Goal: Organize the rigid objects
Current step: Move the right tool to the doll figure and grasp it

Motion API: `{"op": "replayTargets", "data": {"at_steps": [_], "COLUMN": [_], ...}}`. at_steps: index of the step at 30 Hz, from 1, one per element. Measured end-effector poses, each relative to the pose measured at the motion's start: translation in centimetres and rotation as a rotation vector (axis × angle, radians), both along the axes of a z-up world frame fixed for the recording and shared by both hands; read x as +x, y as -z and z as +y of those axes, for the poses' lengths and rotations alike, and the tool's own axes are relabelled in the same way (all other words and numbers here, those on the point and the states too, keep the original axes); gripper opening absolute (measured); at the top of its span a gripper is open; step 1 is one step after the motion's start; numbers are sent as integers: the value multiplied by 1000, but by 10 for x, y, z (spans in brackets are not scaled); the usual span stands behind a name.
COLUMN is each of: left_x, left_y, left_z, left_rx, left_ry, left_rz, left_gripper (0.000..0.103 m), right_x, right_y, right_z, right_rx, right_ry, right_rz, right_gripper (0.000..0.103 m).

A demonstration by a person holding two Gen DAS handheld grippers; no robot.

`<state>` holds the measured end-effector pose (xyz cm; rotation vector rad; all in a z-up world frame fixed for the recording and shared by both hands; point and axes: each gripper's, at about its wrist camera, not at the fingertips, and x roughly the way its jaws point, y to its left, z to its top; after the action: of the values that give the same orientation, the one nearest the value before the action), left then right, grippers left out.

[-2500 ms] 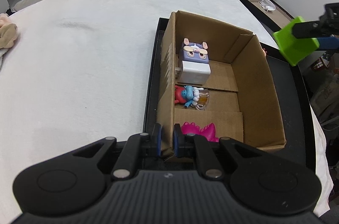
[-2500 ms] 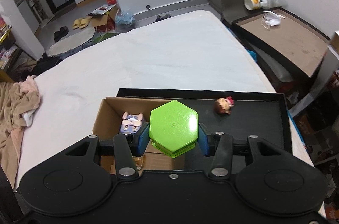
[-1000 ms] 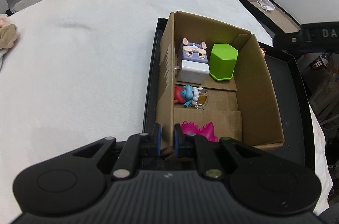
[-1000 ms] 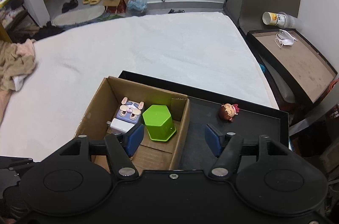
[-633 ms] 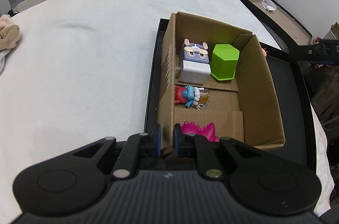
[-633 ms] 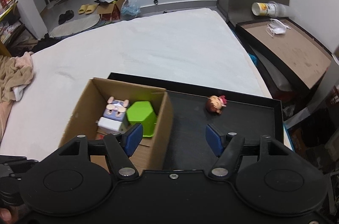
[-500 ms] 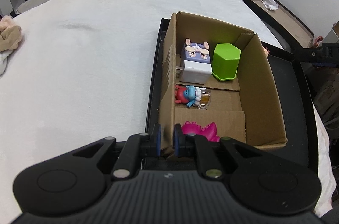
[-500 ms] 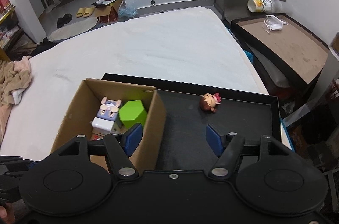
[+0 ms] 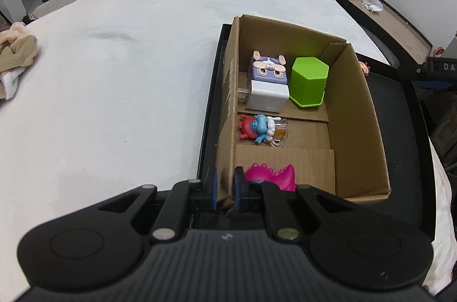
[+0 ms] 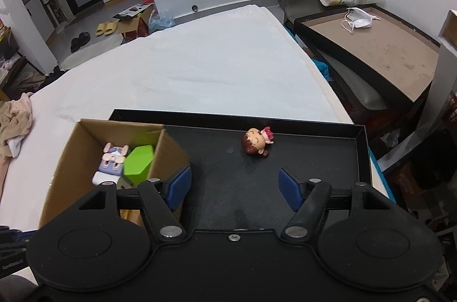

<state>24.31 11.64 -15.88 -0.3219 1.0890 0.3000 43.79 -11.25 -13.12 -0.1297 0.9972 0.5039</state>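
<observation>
The left gripper (image 9: 224, 192) is pinching the near corner of the cardboard box (image 9: 368, 113), pads pressing on the wall. The right gripper (image 10: 232, 187) is hanging over the black tray (image 10: 314, 179), its jaws spread with nothing between them and just been opening wider. Inside the box a pink dinosaur (image 9: 271, 175) is lying nearest, then a blue-and-red figurine (image 9: 258, 127), then the white charger (image 9: 267, 96), bunny cube (image 9: 268, 67) and green hexagonal block (image 9: 308, 82). A little doll figurine (image 10: 257, 143) is lying farther out on the tray.

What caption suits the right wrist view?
Open right gripper hovers over black tray, doll figurine ahead, cardboard box alongside.
</observation>
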Motion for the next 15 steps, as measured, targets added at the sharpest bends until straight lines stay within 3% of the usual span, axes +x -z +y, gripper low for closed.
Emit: {"op": "replayTargets", "data": {"at_steps": [15], "left_x": [13], "left_y": [5], "left_z": [-9], "left_rx": [43], "left_ry": [-46], "left_rz": [66], "left_gripper": [10], "right_x": [48], "right_y": [40], "right_z": [-13], "right_rx": [47], "right_ry": [-34], "right_rz": [28], "right_gripper": [76]}}
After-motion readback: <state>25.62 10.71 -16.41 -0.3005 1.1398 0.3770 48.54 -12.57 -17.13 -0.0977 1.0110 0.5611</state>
